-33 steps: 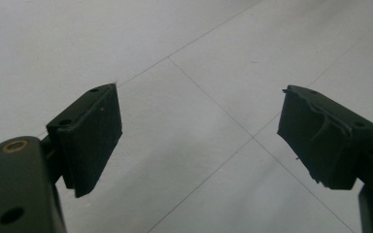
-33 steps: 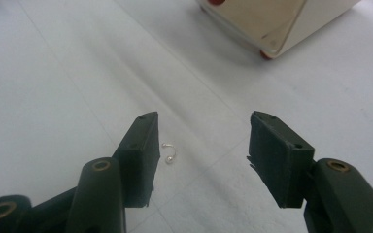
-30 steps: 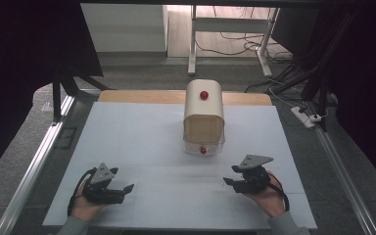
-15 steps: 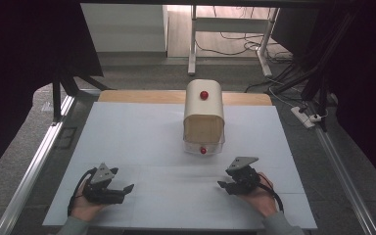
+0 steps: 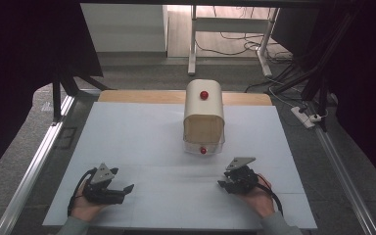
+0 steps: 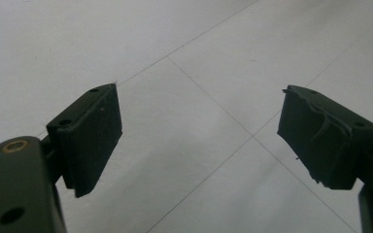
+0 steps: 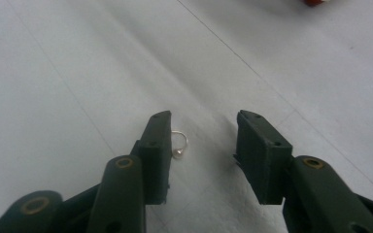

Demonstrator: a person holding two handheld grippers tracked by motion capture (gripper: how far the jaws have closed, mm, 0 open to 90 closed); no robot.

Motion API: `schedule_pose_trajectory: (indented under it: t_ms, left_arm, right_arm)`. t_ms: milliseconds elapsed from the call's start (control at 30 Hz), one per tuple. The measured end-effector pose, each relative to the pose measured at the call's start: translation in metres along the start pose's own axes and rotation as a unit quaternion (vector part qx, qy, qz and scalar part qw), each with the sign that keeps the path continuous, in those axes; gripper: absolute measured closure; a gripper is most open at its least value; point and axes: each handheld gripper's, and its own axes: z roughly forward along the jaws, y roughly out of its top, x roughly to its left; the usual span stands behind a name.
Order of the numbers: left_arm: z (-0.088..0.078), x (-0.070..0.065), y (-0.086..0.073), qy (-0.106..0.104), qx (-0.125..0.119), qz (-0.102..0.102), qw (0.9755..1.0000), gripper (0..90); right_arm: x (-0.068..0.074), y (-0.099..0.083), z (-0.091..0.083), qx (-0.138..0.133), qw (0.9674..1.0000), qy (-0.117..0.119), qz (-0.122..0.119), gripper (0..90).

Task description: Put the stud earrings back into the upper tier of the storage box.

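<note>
A small pearl earring [image 7: 178,145] on a thin wire hook lies on the white worktop [image 5: 142,142], and in the right gripper view we see it between the two jaws, just beside the left one and apart from the other. Around it the right tool [image 7: 201,145] is half spread: its jaws have just been closing on the earring, yet the pads do not press it, so nothing is pinched. Compared with a second ago, in the high view we see the right tool [image 5: 228,182] lower and closer to the sheet, which we read as the approach finished and the pinch begun; the earring sits off-centre, so one pad would meet it first and could nudge it. The left tool [image 5: 121,188] rests at the near left with its jaws spread wide and empty. Farther back stands a cream domed box [image 5: 204,117] with a red knob [image 5: 204,94] on top.
</note>
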Motion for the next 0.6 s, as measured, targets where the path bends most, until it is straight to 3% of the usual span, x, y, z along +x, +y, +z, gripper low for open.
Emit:
schedule_pose_trajectory:
  t_ms: [133, 367, 600]
  left_arm:
    - [-0.0007, -0.0002, 0.0004, 0.000, -0.001, 0.001, 1.0000, 15.7]
    - [-0.0002, -0.0003, 0.0002, 0.000, -0.001, 0.001, 1.0000, 15.7]
    - [0.0001, -0.0006, 0.0005, -0.001, 0.000, 0.004, 1.0000, 15.7]
  right_arm:
    - [0.0010, -0.0001, -0.0002, 0.001, 1.0000, -0.004, -0.003, 63.9]
    - [0.0029, 0.0002, -0.0003, 0.001, 1.0000, 0.004, -0.002, 84.1]
    - [0.0039, 0.0002, -0.0006, 0.001, 1.0000, 0.004, -0.005, 85.6]
